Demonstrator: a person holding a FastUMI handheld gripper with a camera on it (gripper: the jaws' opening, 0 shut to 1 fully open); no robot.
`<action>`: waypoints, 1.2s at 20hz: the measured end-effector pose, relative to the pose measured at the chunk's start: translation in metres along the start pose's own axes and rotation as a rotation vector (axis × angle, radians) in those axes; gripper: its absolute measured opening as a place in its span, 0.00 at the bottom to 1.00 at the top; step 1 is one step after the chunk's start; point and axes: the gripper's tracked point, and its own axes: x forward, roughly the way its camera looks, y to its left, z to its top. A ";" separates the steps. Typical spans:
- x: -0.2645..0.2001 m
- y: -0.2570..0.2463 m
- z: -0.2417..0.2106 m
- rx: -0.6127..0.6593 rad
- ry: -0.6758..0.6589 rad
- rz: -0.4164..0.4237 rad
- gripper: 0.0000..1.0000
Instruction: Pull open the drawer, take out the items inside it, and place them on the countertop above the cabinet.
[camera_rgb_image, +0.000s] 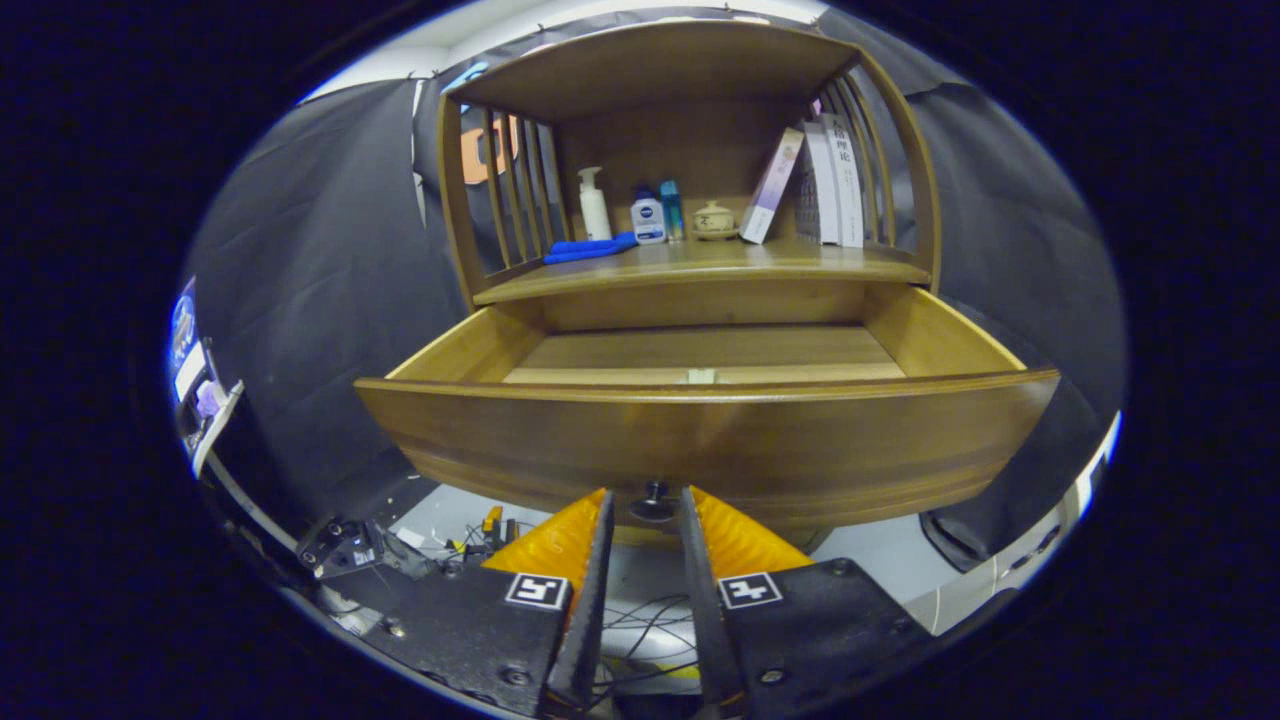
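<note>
Wooden drawer (700, 440) stands open, knob (655, 497) between claw (648, 505) fingertips.

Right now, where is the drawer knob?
In the gripper view, the drawer knob sits low on the open drawer front, between the gripper fingertips.

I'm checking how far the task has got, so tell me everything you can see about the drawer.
The drawer looks like brown varnished wood, with a wide curved front panel and a small dark knob low at its middle. It is pulled well out from under the countertop, level. Its side walls and paler floor boards show, and no item is visible on the part of the floor in view. The gripper has a finger tip on either side of the knob; whether they press it is unclear.
</note>
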 end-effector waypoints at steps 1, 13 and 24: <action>-0.006 0.002 0.010 0.007 -0.005 0.010 0.44; 0.024 -0.011 0.101 -0.091 0.118 0.018 0.76; 0.105 -0.029 0.073 -0.080 0.508 -0.001 0.71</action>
